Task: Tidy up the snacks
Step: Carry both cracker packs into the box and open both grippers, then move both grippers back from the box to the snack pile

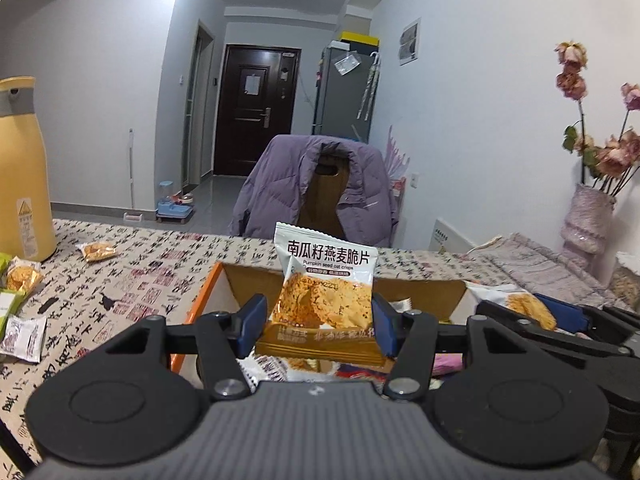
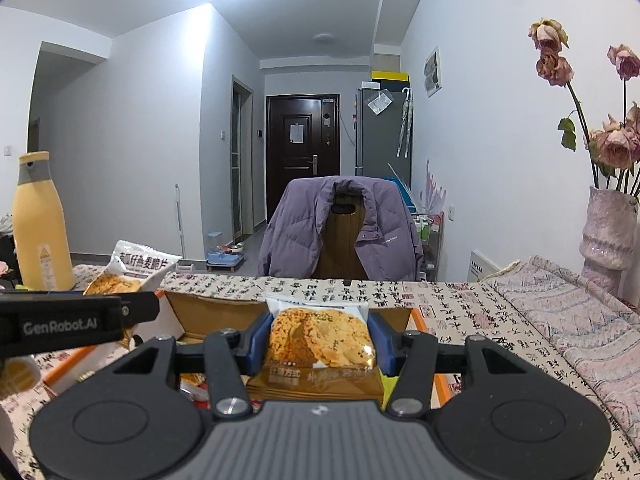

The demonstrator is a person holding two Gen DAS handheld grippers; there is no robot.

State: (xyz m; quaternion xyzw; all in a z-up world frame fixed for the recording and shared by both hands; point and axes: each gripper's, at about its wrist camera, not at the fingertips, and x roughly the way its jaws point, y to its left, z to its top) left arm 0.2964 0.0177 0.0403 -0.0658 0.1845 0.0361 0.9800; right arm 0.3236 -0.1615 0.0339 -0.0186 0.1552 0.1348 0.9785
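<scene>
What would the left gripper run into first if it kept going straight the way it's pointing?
Probably the far inner wall of the open cardboard box, since the left gripper, holding a crisps packet, points slightly downward into it. Depth is hard to judge.

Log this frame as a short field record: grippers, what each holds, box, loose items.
left gripper: shut on an oat crisp packet, upright
right gripper: shut on a second crisp packet
box: open cardboard, orange rim, under both grippers, some packets inside
loose snacks: several on the tablecloth, left of the box
yellow bottle: upright, far left
task state: both packets not yet released
</scene>
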